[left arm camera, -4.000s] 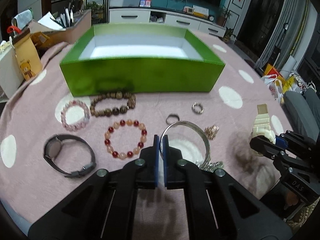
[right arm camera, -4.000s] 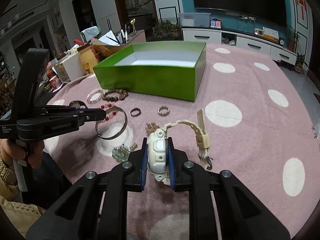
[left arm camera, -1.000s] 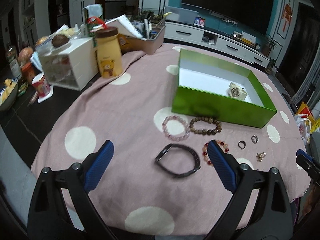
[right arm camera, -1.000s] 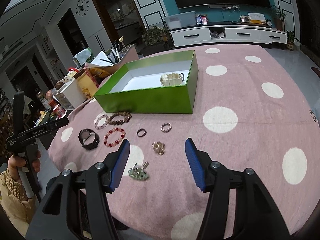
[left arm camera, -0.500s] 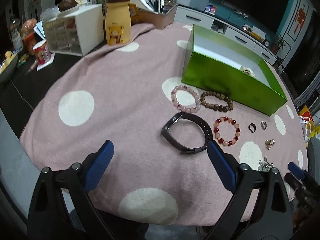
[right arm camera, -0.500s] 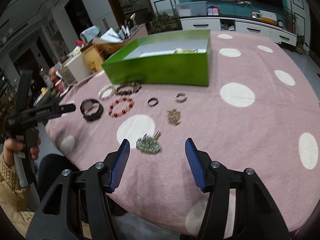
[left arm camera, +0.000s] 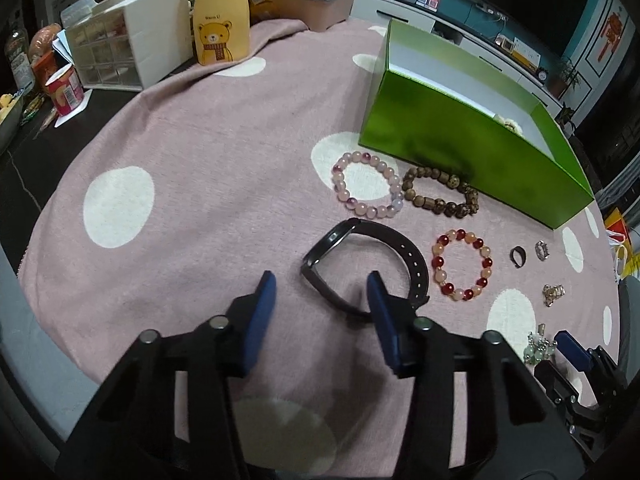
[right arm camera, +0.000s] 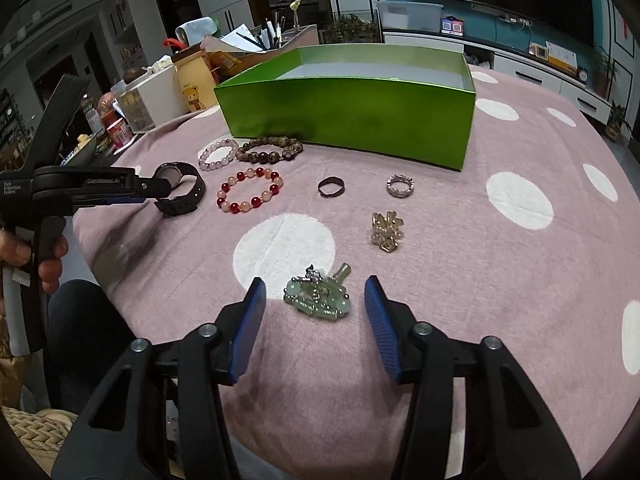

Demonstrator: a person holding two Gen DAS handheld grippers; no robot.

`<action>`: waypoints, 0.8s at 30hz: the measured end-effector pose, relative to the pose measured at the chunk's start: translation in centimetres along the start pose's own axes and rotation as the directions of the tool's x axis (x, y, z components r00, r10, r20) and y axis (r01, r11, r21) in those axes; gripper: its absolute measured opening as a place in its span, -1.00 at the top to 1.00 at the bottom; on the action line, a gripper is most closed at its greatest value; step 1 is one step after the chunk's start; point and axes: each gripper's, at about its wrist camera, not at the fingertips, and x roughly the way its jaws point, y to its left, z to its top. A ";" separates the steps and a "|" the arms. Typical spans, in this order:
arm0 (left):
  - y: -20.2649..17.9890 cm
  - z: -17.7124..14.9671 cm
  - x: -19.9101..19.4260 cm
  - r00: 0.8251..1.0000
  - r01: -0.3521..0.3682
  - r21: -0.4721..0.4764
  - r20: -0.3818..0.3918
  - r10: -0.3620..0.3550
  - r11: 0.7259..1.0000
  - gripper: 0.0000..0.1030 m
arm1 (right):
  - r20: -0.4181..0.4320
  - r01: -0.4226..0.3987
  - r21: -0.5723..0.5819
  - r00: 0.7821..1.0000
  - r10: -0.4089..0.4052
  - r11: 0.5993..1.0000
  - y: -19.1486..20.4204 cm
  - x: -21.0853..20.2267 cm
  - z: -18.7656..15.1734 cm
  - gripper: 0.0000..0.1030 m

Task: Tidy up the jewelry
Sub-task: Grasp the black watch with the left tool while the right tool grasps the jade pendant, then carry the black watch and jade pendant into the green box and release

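Observation:
My left gripper (left arm camera: 322,292) is open, its pads on either side of the near end of a black watch (left arm camera: 404,248). My right gripper (right arm camera: 316,300) is open around a pale green bead piece (right arm camera: 318,296). On the pink dotted cloth lie a pink bead bracelet (left arm camera: 340,184), a brown bead bracelet (left arm camera: 424,200), a red-and-peach bracelet (left arm camera: 440,260), a dark ring (right arm camera: 331,188), a silver ring (right arm camera: 400,185) and a gold charm (right arm camera: 385,232). The green box (left arm camera: 460,136) holds a cream watch (left arm camera: 508,122).
A bear-printed yellow container (left arm camera: 220,24), a white drawer unit (left arm camera: 128,52) and a pen holder (left arm camera: 320,4) stand at the table's far left edge. The near table edge drops off just behind both grippers.
Both grippers have dropped lower and closer to the table. The left one has narrowed and come around the black watch. The right one has come up to the green bead piece.

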 end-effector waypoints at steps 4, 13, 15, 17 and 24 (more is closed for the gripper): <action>-0.2 0.2 0.7 1.000 -0.015 -0.004 -0.001 0.015 1.000 0.34 | -0.002 0.014 -0.015 1.000 -0.014 1.000 0.2 0.7 -0.1 0.20; -0.5 0.7 1.2 0.999 -0.035 0.007 0.027 0.035 0.999 0.79 | 0.032 0.043 -0.032 0.999 -0.042 0.999 0.7 0.8 -0.1 0.42; -0.6 0.6 1.2 0.999 -0.042 0.017 0.035 0.042 0.999 0.79 | 0.043 0.049 -0.023 0.998 -0.048 0.999 0.5 0.7 -0.1 0.52; -0.6 0.5 1.2 0.998 -0.043 0.021 0.039 0.043 0.999 0.80 | 0.050 0.052 -0.012 0.997 -0.051 0.999 0.2 0.6 -0.2 0.70; -0.6 0.3 0.8 0.998 -0.040 0.034 0.048 0.038 0.999 0.81 | 0.064 0.053 0.005 0.997 -0.054 0.999 0.0 0.4 -0.3 0.80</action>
